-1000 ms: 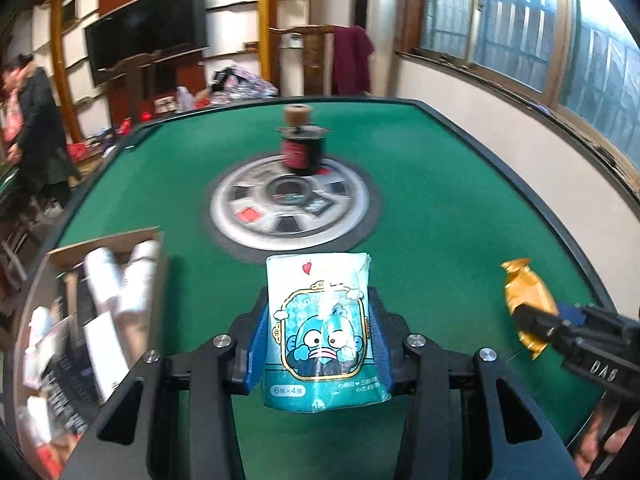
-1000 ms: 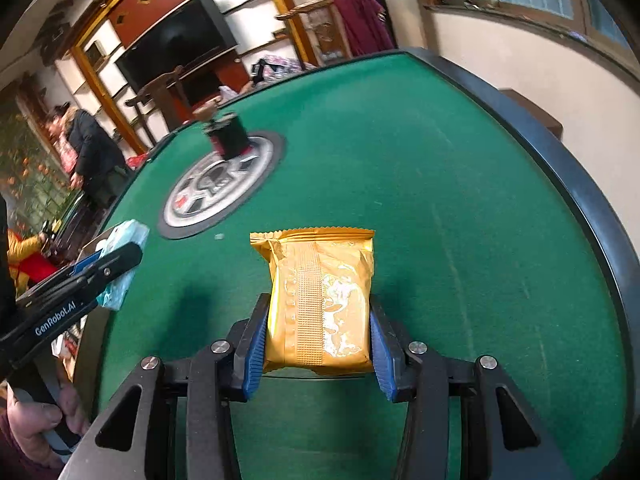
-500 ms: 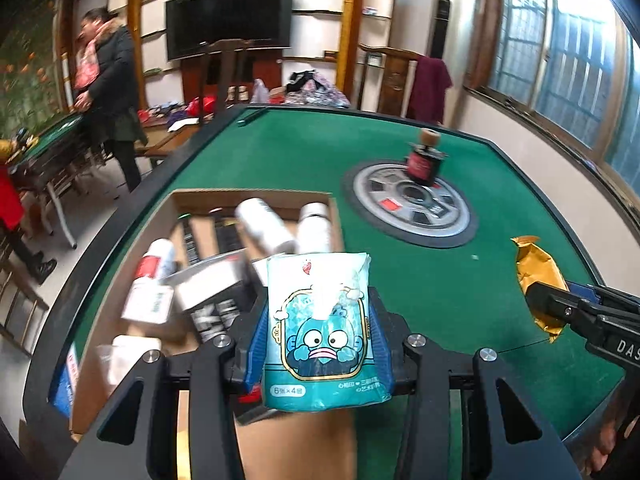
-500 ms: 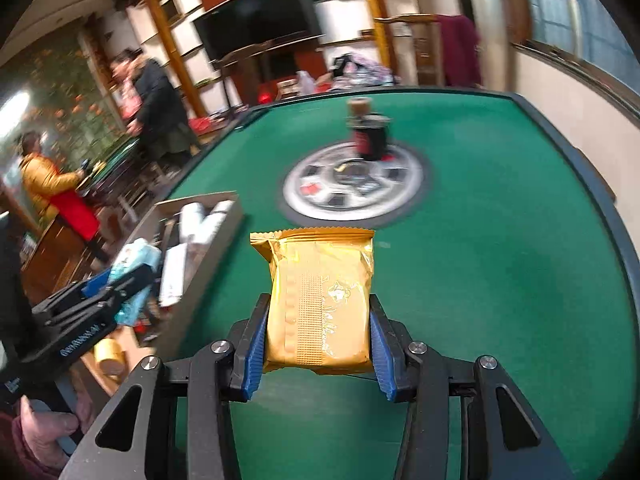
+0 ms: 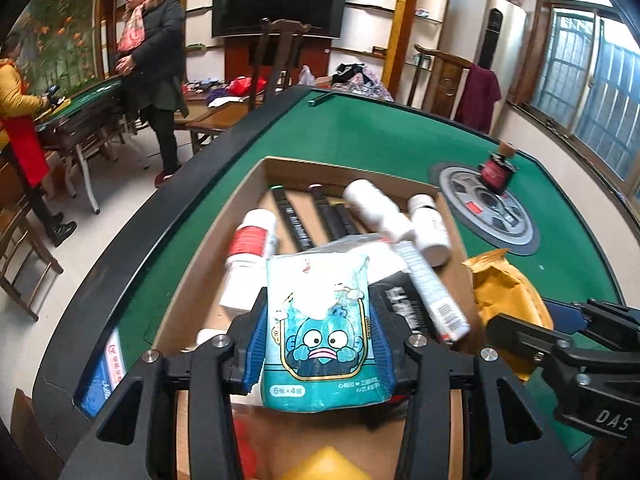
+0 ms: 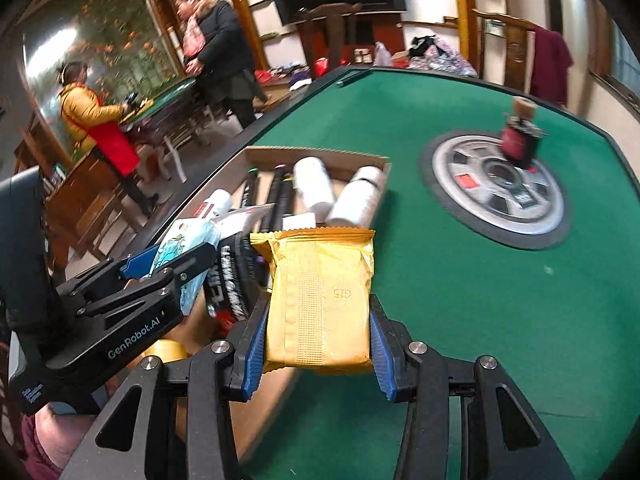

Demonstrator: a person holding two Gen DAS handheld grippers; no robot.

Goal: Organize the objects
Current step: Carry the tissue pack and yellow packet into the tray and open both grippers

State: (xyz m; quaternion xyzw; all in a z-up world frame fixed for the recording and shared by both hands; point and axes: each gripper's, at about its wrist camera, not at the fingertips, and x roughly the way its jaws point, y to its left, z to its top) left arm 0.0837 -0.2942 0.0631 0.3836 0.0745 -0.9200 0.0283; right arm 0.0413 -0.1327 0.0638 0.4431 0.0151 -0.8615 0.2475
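I have the left gripper (image 5: 320,336) clamped on a teal tissue pack (image 5: 320,328), blue pads pressing both of its long sides, its long axis running away from me along the fingers. The pack hangs directly over the open cardboard box (image 5: 256,172), so the drop for it is straight down, with the box's clutter beneath and just beyond the jaws. My right gripper (image 6: 318,316) holds a gold snack packet (image 6: 320,300) the same way, squeezed across its width, long axis pointing forward. That packet sits over the green table (image 6: 480,300) at the box's right wall, the box lying to its left, so I judge the left hand is the nearer one to release and the right needs a short shift left first. Writing I can read: "6" and "4" in a small oval on the tissue pack's near end, with a blue cartoon face above; "G15" stamped on the gold packet; "GenRobot.AI" on the left gripper's body. Farther in the box lie white bottles (image 5: 378,212) and black tubes (image 5: 292,220), lengthwise away from me. Beyond, a small dark jar (image 6: 520,140) stands on the table's round grey centrepiece (image 6: 496,196).
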